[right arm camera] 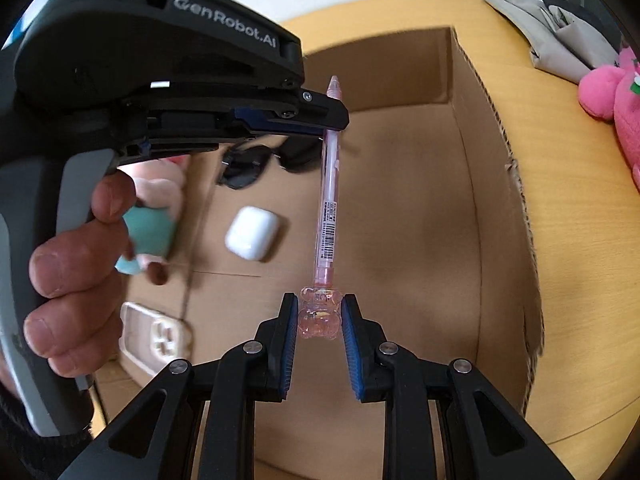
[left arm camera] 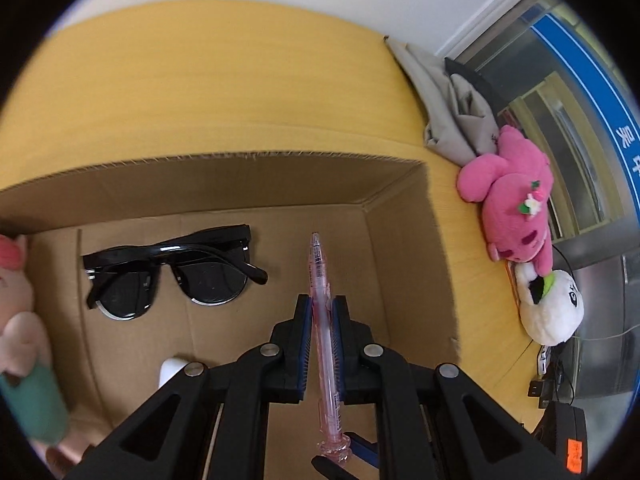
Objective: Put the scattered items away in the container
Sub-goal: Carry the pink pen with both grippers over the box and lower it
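Note:
A pink see-through pen with a bear-shaped cap is held over the open cardboard box. My left gripper is shut on the pen's barrel. In the right wrist view the left gripper clamps the pen near its tip. My right gripper has its pads against the bear cap at the pen's rear end. Inside the box lie black sunglasses, a white earbud case, a pink and teal plush and a clear phone case.
The box stands on a yellow wooden table. A pink plush, a white plush and a grey cloth bag lie at the table's right edge. Cables and a black device sit beyond that edge.

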`<state>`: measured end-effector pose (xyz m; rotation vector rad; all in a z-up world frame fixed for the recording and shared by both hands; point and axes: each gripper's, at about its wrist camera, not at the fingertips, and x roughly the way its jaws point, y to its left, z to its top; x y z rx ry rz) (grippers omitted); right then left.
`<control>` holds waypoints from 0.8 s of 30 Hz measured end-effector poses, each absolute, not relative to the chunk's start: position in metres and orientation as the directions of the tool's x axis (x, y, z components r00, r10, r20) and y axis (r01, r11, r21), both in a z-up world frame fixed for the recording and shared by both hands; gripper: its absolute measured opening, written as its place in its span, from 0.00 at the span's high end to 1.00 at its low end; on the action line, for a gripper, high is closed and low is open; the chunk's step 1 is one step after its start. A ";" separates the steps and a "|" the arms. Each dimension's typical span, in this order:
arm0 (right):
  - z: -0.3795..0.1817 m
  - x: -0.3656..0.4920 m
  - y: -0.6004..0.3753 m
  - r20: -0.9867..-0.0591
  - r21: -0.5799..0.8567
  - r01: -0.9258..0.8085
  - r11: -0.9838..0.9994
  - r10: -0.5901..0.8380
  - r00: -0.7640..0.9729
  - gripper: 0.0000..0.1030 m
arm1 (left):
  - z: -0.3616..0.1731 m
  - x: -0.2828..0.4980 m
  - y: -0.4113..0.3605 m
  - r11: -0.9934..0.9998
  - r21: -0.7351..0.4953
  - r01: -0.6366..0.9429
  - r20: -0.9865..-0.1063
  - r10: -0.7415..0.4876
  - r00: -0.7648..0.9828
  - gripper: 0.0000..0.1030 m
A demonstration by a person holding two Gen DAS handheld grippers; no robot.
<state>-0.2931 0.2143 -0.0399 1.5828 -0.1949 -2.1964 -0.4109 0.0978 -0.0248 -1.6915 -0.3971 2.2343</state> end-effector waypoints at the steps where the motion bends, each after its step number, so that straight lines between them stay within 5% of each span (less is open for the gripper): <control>1: -0.043 -0.297 0.214 -0.878 0.342 0.248 -0.906 -0.402 -0.261 0.77 | -0.029 -0.414 0.097 -0.912 -0.403 -0.072 -0.878 0.408 -0.250 0.91; 11: -0.064 -0.317 0.201 -0.926 0.215 0.211 -0.953 -0.268 -0.266 0.77 | -0.062 -0.438 0.098 -0.903 -0.428 -0.041 -0.881 0.427 -0.206 0.91; 24: -0.063 -0.325 0.207 -0.926 0.211 0.202 -0.957 -0.261 -0.273 0.76 | -0.075 -0.445 0.094 -0.898 -0.440 -0.021 -0.878 0.434 -0.202 0.91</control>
